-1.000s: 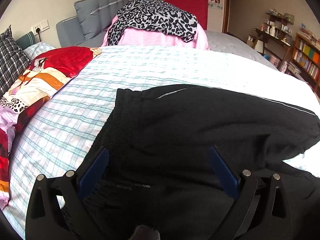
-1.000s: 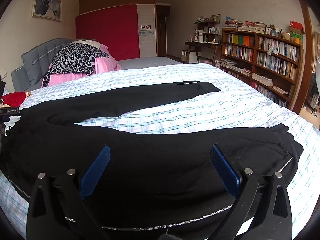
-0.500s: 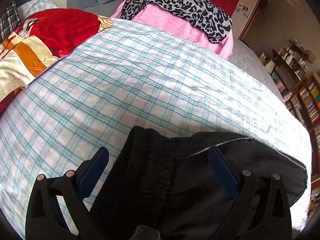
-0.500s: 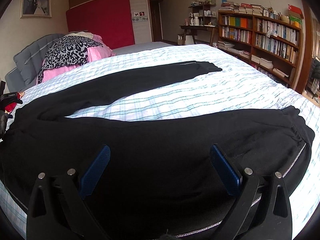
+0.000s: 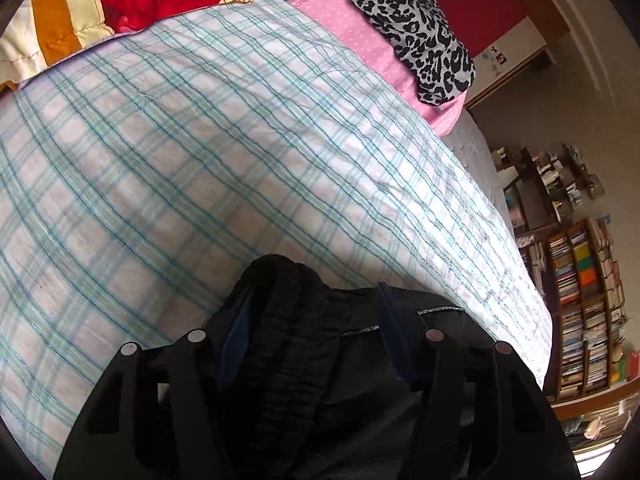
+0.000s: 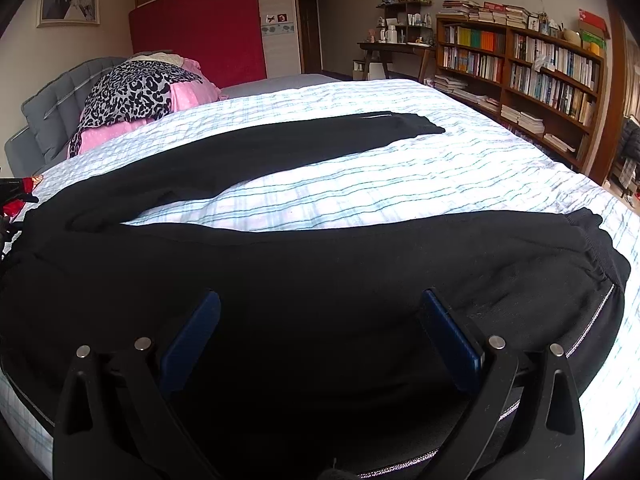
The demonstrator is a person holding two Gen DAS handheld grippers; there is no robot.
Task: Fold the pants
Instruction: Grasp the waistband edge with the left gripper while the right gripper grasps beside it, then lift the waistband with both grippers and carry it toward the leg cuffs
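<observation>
Black pants (image 6: 320,272) lie spread on the checked bed cover (image 6: 380,184). One leg runs across close in front, the other (image 6: 288,144) stretches toward the far side. My right gripper (image 6: 316,320) is open, its blue fingers low over the near leg. In the left wrist view my left gripper (image 5: 312,316) sits around the ribbed waistband (image 5: 288,320) at the pants' edge. Its fingers have drawn closer, with the bunched waistband between them; the grip itself is not clear.
A pink pillow with a leopard-print cloth (image 6: 136,100) lies at the grey headboard. A red and yellow quilt (image 5: 100,4) lies at the bed's left. Bookshelves (image 6: 528,68) and a desk stand beyond the bed's right side.
My left gripper has tilted down and moved to the waistband's edge, and its fingers have narrowed around the fabric. My right gripper has barely moved over the near leg.
</observation>
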